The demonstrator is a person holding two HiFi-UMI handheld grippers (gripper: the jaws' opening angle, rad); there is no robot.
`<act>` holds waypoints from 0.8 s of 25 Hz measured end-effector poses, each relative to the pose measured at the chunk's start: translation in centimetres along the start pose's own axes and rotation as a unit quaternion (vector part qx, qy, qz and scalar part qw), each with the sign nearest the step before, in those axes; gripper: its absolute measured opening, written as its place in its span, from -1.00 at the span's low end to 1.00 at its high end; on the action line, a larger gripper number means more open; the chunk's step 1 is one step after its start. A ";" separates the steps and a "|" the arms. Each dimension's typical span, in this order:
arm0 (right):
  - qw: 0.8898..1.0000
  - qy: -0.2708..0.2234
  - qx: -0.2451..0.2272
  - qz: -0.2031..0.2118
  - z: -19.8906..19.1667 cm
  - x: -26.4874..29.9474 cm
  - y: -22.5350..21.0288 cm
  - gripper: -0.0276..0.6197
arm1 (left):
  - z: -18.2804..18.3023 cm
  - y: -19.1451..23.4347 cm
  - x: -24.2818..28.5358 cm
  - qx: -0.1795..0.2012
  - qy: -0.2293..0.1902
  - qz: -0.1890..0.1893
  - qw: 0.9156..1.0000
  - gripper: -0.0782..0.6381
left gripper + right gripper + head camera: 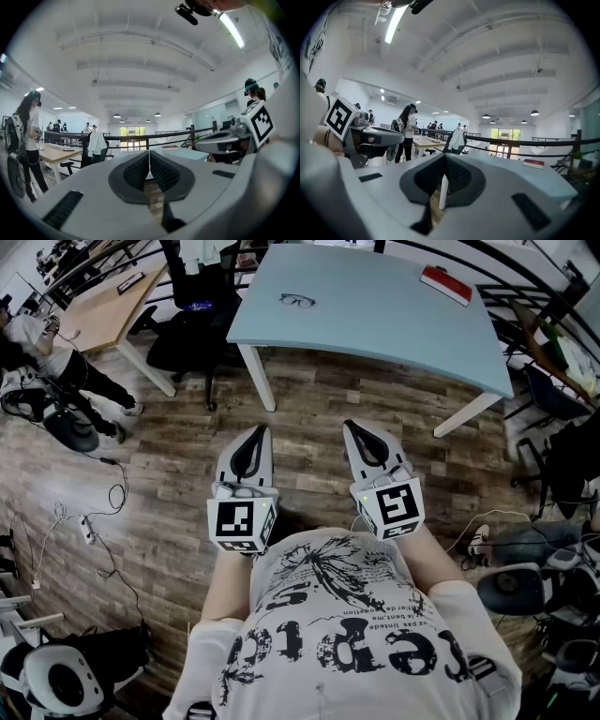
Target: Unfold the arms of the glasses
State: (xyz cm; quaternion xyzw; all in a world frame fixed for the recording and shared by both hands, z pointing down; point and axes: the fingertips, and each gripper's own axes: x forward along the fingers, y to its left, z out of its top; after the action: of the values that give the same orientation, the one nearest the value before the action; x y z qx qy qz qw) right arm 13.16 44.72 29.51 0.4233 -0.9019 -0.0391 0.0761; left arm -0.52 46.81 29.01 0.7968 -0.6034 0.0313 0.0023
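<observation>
A pair of dark-framed glasses [297, 301] lies on the light blue table [375, 324], far ahead of both grippers. My left gripper [260, 431] and my right gripper [352, 427] hover side by side over the wooden floor, close to my torso and short of the table's near edge. Both point forward at the table. The left gripper [149, 158] has its jaws pressed together with nothing between them. The right gripper [444, 158] is likewise shut and empty. Neither gripper view shows the glasses.
A red book [445, 284] rests at the table's far right. A black office chair [187, 334] stands left of the table, beside a wooden desk [103, 306]. A person [56, 362] stands at far left. Cables [89, 521] trail on the floor. A black railing [534, 141] runs behind.
</observation>
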 end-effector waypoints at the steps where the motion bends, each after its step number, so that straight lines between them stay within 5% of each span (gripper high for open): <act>1: 1.000 0.001 0.000 0.000 -0.1 0.0 -0.1 -0.89 | 0.0 -0.1 0.1 -0.004 0.000 -0.002 1.000 -0.73; 20: 0.998 0.025 0.064 -0.010 -3.1 2.7 -3.6 -0.89 | -1.7 0.5 4.7 -0.008 0.018 -0.015 1.000 -0.73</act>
State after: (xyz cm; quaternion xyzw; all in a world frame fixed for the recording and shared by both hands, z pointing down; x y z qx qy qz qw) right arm 14.72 40.36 32.34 0.4371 -0.8962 0.0281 0.0712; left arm 0.21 42.20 30.94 0.8048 -0.5918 0.0410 0.0200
